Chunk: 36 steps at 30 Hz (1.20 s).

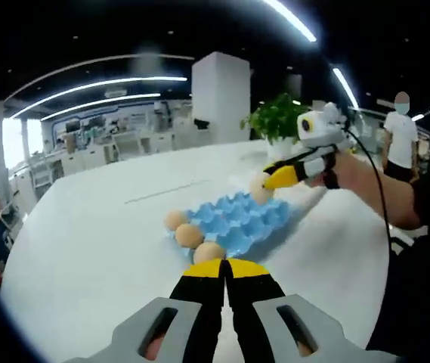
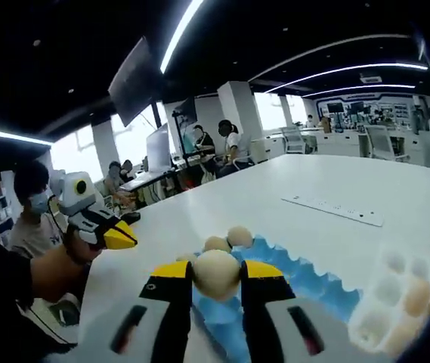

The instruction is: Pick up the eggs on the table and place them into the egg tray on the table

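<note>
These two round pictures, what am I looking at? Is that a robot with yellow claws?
No robot: a person holds a two-jaw tool in each hand, and a small camera rides on each tool.

The left gripper view looks along the left gripper, whose yellow-tipped jaws are closed on nothing. Ahead on the white table lies a blue egg tray with three eggs resting on its near edge.

The right gripper view looks along the right gripper, which grips one egg between its jaws above the tray. A clear egg box sits on the right of that view.

Each tool also appears in the other's picture.
</note>
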Available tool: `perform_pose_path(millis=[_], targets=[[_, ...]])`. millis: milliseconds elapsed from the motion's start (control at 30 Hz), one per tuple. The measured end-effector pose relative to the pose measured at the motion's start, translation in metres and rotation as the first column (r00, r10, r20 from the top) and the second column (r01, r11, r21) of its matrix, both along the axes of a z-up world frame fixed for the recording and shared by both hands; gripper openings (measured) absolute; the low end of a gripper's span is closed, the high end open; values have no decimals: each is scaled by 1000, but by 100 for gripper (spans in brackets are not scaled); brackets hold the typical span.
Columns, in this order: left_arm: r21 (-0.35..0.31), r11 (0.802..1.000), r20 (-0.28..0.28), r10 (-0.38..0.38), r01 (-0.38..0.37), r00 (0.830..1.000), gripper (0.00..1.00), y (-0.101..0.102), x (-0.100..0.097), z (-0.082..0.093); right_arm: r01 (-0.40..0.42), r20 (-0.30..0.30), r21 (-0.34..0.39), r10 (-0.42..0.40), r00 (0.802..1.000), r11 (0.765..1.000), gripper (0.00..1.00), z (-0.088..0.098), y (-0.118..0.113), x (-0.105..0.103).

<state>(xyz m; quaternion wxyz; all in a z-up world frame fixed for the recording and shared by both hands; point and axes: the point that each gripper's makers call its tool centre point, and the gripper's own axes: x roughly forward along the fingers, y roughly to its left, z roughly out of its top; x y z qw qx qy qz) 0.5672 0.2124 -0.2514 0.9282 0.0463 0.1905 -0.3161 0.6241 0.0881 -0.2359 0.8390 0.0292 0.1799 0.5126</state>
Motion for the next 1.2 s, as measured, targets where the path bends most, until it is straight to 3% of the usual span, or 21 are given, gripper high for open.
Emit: perform_pose_path(millis=[133,267,333,367,467,667,767,800,1200], targets=[[-82,995,-31,56,-58,998,1,7,18,-15,-10,-1,-5,10,1000,1000,26,0,4,0],[-101,992,-41,69,-73,997,0,9,20,-19,-12,-1,-7,12,1000,1000,26,0,6,0],[-117,987,-87,97,-107,991,0,16,25,-32,-33,-3,-20,33,999,999,26,-2,13,-2],[-93,984,-118,141,-152,983,0,29,36,-51,-69,2,-45,69,998,997,26,-6,27,-8],[-109,980,-135,149,-164,980,0,33,39,-58,-86,1,-61,87,996,994,26,-11,38,-9],[-106,981,-110,153,-165,982,0,28,34,-50,-98,-1,-75,98,995,992,26,-15,48,-6],[-104,984,-16,141,-142,990,0,24,28,-36,-119,-20,-128,117,993,985,26,-28,59,0],[-112,984,-8,138,-139,990,0,24,27,-34,-121,-21,-136,119,993,983,26,-31,60,0],[-164,978,15,137,-132,991,0,31,25,-22,-137,-21,-203,135,991,970,26,-44,65,-1]])
